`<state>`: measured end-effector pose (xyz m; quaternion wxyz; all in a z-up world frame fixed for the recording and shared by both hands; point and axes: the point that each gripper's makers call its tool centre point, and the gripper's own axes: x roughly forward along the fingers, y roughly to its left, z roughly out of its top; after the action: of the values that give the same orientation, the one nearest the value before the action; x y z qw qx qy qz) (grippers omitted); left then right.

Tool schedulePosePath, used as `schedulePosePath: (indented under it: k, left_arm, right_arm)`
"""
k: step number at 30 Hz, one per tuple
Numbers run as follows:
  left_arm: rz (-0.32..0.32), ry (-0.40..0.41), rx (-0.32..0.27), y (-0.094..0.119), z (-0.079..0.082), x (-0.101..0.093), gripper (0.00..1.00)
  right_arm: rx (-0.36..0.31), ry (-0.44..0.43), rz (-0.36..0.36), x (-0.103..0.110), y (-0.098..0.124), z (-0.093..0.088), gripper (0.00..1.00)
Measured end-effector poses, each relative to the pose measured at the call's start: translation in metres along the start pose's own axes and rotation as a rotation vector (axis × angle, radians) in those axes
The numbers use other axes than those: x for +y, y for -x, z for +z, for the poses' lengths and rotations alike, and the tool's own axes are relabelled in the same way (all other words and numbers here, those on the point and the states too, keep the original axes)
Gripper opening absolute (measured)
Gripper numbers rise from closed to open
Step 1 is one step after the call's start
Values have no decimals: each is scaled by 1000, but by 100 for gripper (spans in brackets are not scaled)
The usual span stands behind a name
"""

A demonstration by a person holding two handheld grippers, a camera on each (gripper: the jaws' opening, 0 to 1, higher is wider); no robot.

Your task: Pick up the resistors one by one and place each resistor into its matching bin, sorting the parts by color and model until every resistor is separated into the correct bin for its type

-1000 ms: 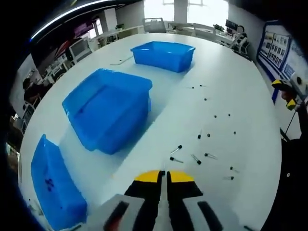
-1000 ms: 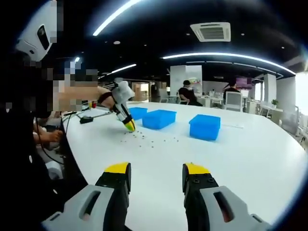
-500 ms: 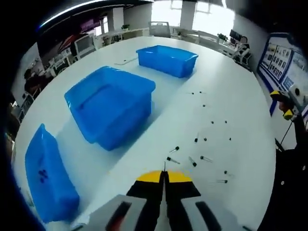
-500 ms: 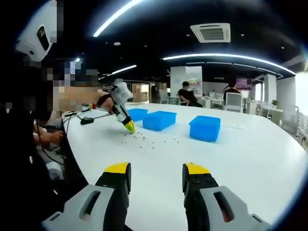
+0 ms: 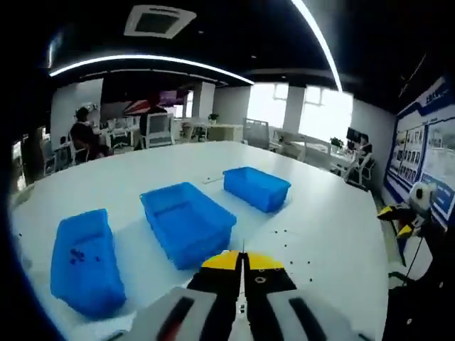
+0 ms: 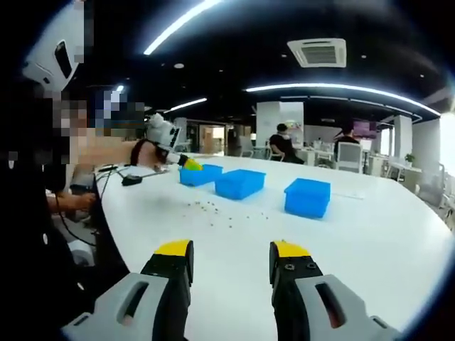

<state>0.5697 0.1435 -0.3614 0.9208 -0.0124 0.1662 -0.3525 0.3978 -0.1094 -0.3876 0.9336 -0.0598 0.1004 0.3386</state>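
My left gripper (image 5: pixel 242 261) is shut, and a thin wire lead of a resistor (image 5: pixel 242 248) pokes up between its yellow tips. Ahead of it stand three blue bins on the white table (image 5: pixel 334 213): a near left bin (image 5: pixel 82 266) with small dark parts inside, a middle bin (image 5: pixel 188 222) and a far bin (image 5: pixel 256 187). Loose resistors (image 5: pixel 286 232) dot the table to the right of the bins. In the right gripper view the left gripper (image 6: pixel 186 164) hangs raised by the leftmost bin (image 6: pixel 200 175). My right gripper (image 6: pixel 227 261) is open and holds nothing, low over the table.
Scattered resistors (image 6: pixel 213 207) lie in front of the middle bin (image 6: pixel 240 183) and the right bin (image 6: pixel 307 197). A person's arm (image 6: pixel 106 150) reaches in from the left. Office desks, chairs and seated people (image 6: pixel 284 138) are far behind. The table edge (image 6: pixel 106 213) runs along the left.
The left gripper has lifted off the table and tilted up toward the bins, still shut on the resistor. The right gripper has stayed put.
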Motion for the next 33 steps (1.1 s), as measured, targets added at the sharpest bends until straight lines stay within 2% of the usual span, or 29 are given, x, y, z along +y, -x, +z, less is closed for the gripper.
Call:
schedulePosePath:
  k: [3,6,11,14,20,23,25,27,29,33]
  left_arm:
    - [45,-8,-85,1,21,5,5]
    - [104,-23,-141,-4,41,15,5]
    - [104,-31,-157,-21,59,24,5]
    - [103,-42,-164,-43,74,34,5]
    - [162,-58,-166,-68,89,56,5]
    - [171,-45,-161,-78,89,61,5]
    - [205,-61,-182,-81,91,68,13]
    - [228,-51,-199,-83,93,73,28]
    - [238,-45,-189,-84,90,76,39]
    - [231,-46,-183,-76,88,74,43]
  right_arm:
    - [-4,3,-1,1,0,2,44]
    - [-5,6,-1,2,1,3,44]
    - [-2,3,-11,2,4,2,44]
    - [-4,0,-21,0,6,2,44]
    - [-3,0,-45,-3,12,2,44]
    - [-4,-3,-56,-5,15,2,45]
    - [-6,-4,-59,-6,15,2,45]
    - [-6,-6,-60,-6,16,1,44]
    - [-2,-5,-57,-5,15,0,45]
    - [-5,-6,-53,-4,14,1,45]
